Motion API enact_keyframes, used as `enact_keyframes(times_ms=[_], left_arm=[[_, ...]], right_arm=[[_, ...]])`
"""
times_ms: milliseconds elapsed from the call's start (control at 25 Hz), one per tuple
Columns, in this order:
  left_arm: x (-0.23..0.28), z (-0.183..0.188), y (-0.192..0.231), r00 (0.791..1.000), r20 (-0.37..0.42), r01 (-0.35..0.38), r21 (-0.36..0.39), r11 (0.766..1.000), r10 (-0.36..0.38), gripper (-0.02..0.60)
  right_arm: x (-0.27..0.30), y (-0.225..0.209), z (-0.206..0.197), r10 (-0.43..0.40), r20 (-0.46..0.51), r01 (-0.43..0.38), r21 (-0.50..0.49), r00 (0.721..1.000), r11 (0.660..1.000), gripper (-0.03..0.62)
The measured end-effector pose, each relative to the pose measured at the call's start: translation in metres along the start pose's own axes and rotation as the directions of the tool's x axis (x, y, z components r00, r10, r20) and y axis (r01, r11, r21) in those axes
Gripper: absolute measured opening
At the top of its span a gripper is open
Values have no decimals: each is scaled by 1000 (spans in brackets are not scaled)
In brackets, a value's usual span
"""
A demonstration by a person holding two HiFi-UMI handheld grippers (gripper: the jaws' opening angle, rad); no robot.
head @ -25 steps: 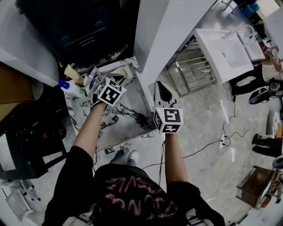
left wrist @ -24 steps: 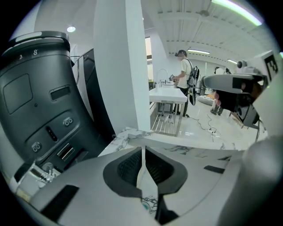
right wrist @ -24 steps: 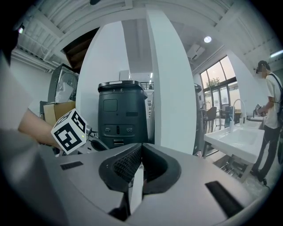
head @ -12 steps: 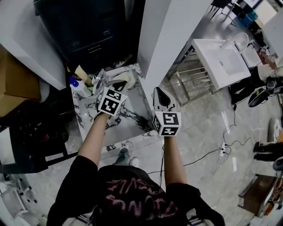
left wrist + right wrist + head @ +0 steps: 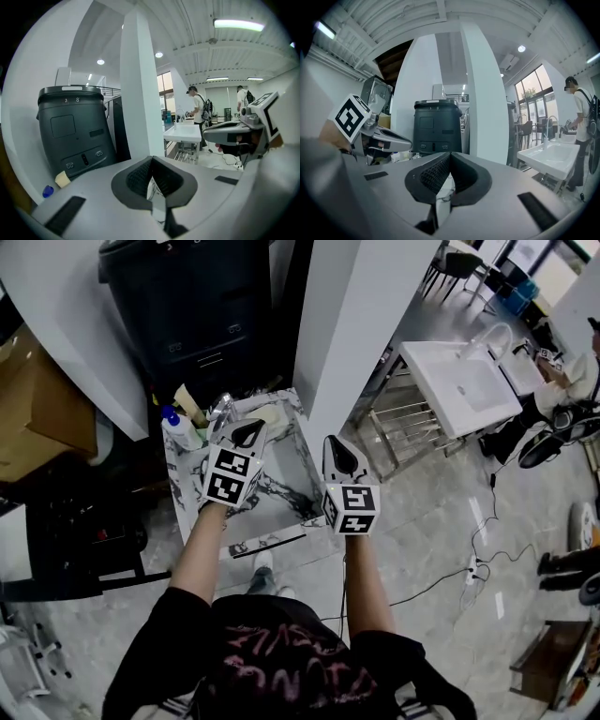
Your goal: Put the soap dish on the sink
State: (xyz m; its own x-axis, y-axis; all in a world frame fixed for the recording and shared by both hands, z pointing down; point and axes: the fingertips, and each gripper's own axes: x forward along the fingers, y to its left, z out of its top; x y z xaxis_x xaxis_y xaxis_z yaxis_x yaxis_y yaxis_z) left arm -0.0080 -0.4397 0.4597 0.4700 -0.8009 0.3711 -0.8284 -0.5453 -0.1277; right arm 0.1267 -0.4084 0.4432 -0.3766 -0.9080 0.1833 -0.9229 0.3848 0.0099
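Over the marble sink point(image 5: 272, 486), both grippers hang side by side. The left gripper point(image 5: 248, 430) is above the sink's back half. The right gripper point(image 5: 337, 448) is by the sink's right edge, close to the white pillar point(image 5: 347, 324). Each gripper's own view shows its jaws pressed together with nothing between them, so both tools are clenched and empty.

A pale cream thing at the sink's back right corner, just ahead of the left gripper, is probably the soap dish point(image 5: 270, 414). It is small in the head view, so I can't be sure of that, nor of whether it rests on the rim or the ledge behind. Neither gripper view shows it.

At the sink's back left stand a chrome faucet point(image 5: 222, 409) and a blue-capped bottle point(image 5: 178, 427). A dark bin point(image 5: 197, 306) is behind the sink. A white basin point(image 5: 459, 381) stands well apart to the sink's right.

I judge the dish to be light and stiff, with a smooth surface that may be wet and slippery. If it is ceramic it could chip on the marble. The best hold is probably across a long side of the rim, one jaw inside and one outside, squeezing gently. Keeping it level would stop any soap from sliding out. The left gripper is nearer and would have to open first.
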Motion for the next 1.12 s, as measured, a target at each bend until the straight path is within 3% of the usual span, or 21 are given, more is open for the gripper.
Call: enact_keyframes(times_ms=[400, 640, 1120], left_arm=[[-73, 22, -11, 992, 100, -82, -3, 997, 82, 15], [-104, 37, -22, 983, 158, -96, 0, 995, 95, 15], [-151, 29, -36, 978, 175, -116, -14, 993, 117, 14]], right_arm=[[-43, 14, 16, -5, 35, 6, -17, 999, 1000, 14], [-63, 22, 21, -10, 52, 11, -22, 999, 1000, 14], [-106, 30, 31, -30, 82, 33, -38, 996, 999, 14]])
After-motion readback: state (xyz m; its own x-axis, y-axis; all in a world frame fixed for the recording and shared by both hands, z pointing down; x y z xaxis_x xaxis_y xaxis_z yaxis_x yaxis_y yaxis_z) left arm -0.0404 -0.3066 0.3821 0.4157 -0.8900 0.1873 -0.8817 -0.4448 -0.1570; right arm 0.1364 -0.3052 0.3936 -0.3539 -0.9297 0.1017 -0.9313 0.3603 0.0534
